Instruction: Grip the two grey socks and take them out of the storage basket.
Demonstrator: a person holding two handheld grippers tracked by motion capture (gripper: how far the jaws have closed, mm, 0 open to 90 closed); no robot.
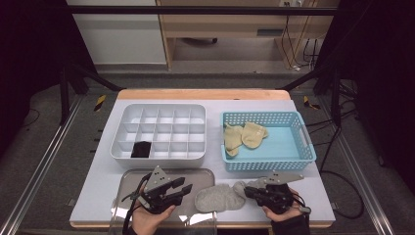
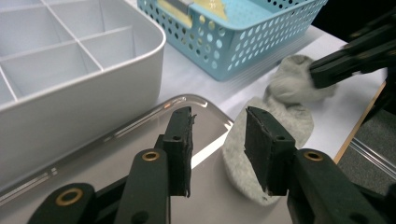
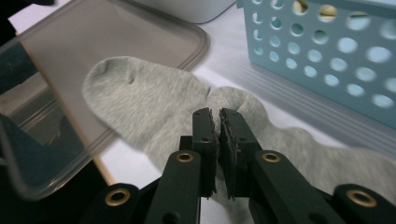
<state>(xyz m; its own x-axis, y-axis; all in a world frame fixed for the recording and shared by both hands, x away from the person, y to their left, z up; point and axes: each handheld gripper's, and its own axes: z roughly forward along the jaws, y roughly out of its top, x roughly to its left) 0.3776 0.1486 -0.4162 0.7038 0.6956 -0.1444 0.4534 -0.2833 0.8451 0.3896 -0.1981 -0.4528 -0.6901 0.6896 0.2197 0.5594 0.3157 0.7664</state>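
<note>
A grey sock lies at the table's front, its toe end resting on the edge of a clear plastic tray. My right gripper is shut on the sock's bunched right end; in the right gripper view the jaws press together on the grey sock. In the left gripper view that bunched end sits lifted in the right gripper. My left gripper is open above the tray, its jaws pointing at the sock's toe, with nothing between them.
A white divided box stands behind the tray, with a black item in a front-left compartment. To its right, a blue perforated basket holds yellow socks. The table's front edge is just behind both hands.
</note>
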